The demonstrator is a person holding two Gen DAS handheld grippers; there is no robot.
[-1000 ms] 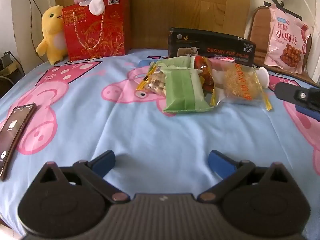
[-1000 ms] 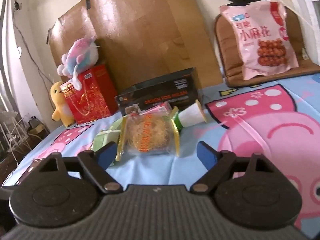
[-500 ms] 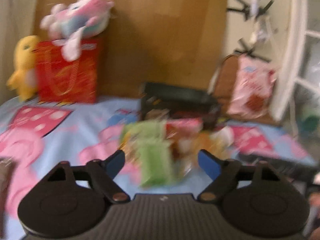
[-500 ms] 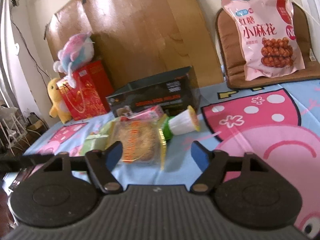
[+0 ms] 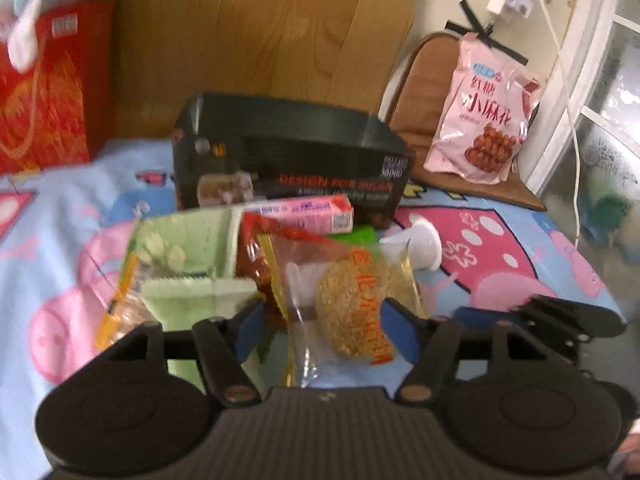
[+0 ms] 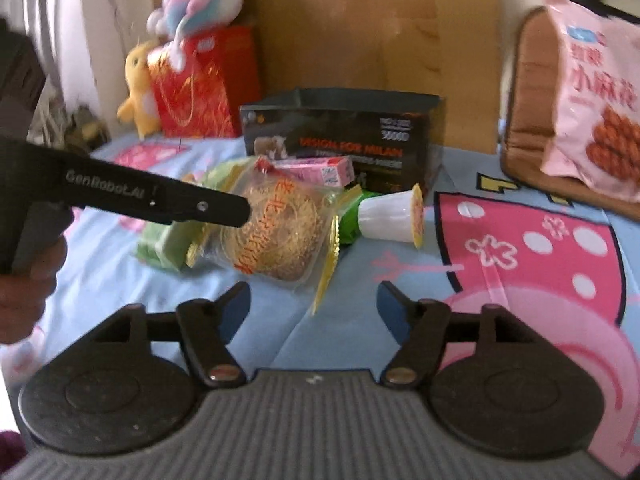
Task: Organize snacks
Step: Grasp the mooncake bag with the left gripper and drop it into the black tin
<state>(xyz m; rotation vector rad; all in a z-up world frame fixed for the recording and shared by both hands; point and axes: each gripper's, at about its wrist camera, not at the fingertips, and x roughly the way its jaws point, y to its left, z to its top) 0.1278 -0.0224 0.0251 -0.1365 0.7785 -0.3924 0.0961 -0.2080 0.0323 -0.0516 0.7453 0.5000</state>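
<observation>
A heap of snacks lies on the cartoon-pig bedsheet (image 5: 60,216): green packets (image 5: 188,264), a red packet (image 5: 260,260), a pink carton (image 5: 304,210), a white cup (image 5: 416,246) and a clear packet of golden noodle cake (image 5: 352,304). My left gripper (image 5: 324,332) is over the heap, its jaws closing with the noodle cake packet between them; the pads do not visibly press it. In the right wrist view, one left finger (image 6: 216,208) lies across that packet (image 6: 276,236). My right gripper (image 6: 314,310) sits just short of the heap, jaws opening, nothing between them.
A black open box (image 5: 288,160) stands right behind the heap. A big pink snack bag (image 5: 484,108) leans on a brown cushion (image 5: 412,92) at the right. A red gift bag (image 6: 196,88), plush toys and a wooden board (image 5: 260,32) line the back. A hand (image 6: 24,280) holds the left gripper.
My left gripper has swept forward and right to the heap, its jaws narrowing around the noodle cake packet. The right gripper has rolled and edged nearer; the left gripper now shows in its view.
</observation>
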